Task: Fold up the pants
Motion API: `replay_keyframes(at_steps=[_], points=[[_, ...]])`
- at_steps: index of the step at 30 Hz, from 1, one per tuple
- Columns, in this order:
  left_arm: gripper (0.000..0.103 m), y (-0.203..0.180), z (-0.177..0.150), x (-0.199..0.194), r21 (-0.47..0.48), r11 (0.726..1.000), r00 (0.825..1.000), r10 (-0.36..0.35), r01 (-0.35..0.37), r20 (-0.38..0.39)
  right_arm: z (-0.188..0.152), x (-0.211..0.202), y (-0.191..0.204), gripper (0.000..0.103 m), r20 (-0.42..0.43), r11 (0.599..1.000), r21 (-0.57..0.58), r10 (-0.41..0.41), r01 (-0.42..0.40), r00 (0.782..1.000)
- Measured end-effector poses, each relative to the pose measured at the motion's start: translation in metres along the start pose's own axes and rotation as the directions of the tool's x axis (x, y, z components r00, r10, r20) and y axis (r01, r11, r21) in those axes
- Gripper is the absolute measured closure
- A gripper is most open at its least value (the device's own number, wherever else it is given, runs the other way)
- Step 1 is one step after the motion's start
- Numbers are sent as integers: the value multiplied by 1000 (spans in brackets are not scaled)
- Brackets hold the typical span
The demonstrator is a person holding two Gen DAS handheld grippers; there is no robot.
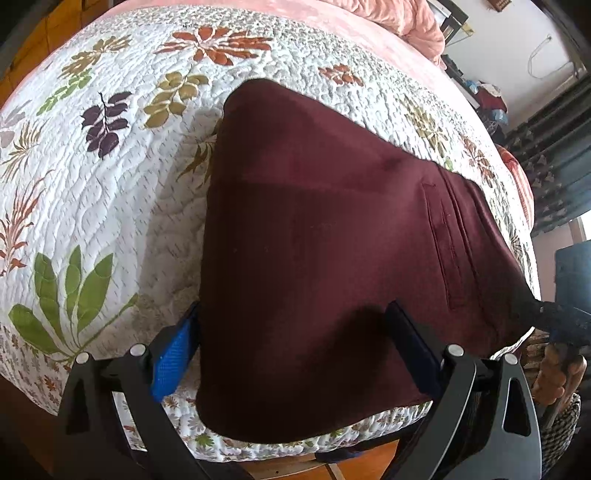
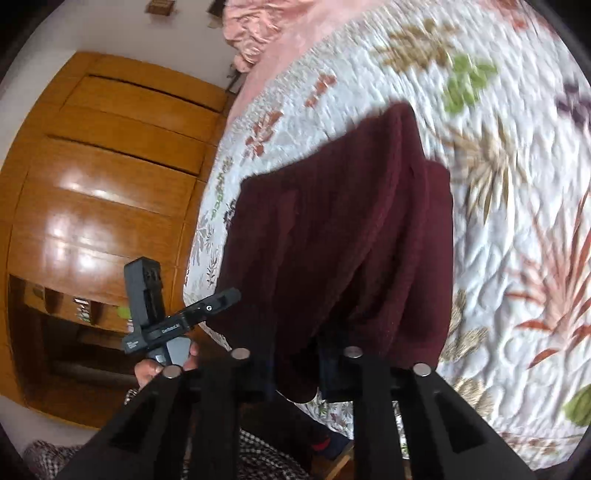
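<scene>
Home bedroom: quilted floral bedspread [image 1: 110, 206], pink blanket [image 1: 332, 22], wooden wardrobe [image 2: 110, 177].

Left gripper [image 1: 291, 343] pointing steeply downward, jaws standing wide apart, right gripper [image 2: 295, 365] angling down, jaws nearly closed, pinching dark red cloth between them.

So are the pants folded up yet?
Partly. The maroon pants already lie doubled into a compact stack on the floral quilt. Right now the right gripper pinches the stack's near edge, and the left gripper straddles it with open jaws. Probably one more fold and a tidy remain.
</scene>
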State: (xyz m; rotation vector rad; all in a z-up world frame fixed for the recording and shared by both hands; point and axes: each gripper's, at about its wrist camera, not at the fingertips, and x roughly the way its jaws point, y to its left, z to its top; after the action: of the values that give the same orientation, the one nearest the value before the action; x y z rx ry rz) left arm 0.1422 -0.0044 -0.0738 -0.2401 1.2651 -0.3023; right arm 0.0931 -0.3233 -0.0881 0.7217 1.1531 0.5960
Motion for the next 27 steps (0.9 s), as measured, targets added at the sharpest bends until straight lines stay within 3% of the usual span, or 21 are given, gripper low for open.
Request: replay_keyframes(at_steps=[3,6,10,13,15,16,20,24,27], points=[[7,-2,5,-10,9,1000,999,0,0,33,6,-26,9,89,54,1000,-12,26,-25,998],[7,-6,8,-13,21,1000,999,-1,0,46,6,-35,11,89,61,998,-40,-40,42,997],[6,-11,6,8,55,997,998,52,-53,20,-5,-15,-24,89,-14,990,17,-139,139,990],[5,-3,4,21,26,998,999,49,-49,-1,-13,-3,-40,87,-18,994,46,-95,96,995],[5,3,5,19,-14,1000,1000,12,-12,-8,-12,-9,-34,79,-7,994,17,-105,105,994],[6,3,6,14,-18,1000,1000,13,-13,-6,-11,-13,-29,67,4,991,2,-137,137,991],[6,-7,5,-15,28,999,997,29,-31,67,-13,-39,8,65,92,946,-143,-279,290,956],[6,-27,5,-34,77,997,994,-9,0,108,-18,-40,42,65,124,929,-227,-271,293,955],[6,-41,3,-29,132,991,995,-3,-10,98,-22,-24,55,65,117,915,-260,-288,309,951]])
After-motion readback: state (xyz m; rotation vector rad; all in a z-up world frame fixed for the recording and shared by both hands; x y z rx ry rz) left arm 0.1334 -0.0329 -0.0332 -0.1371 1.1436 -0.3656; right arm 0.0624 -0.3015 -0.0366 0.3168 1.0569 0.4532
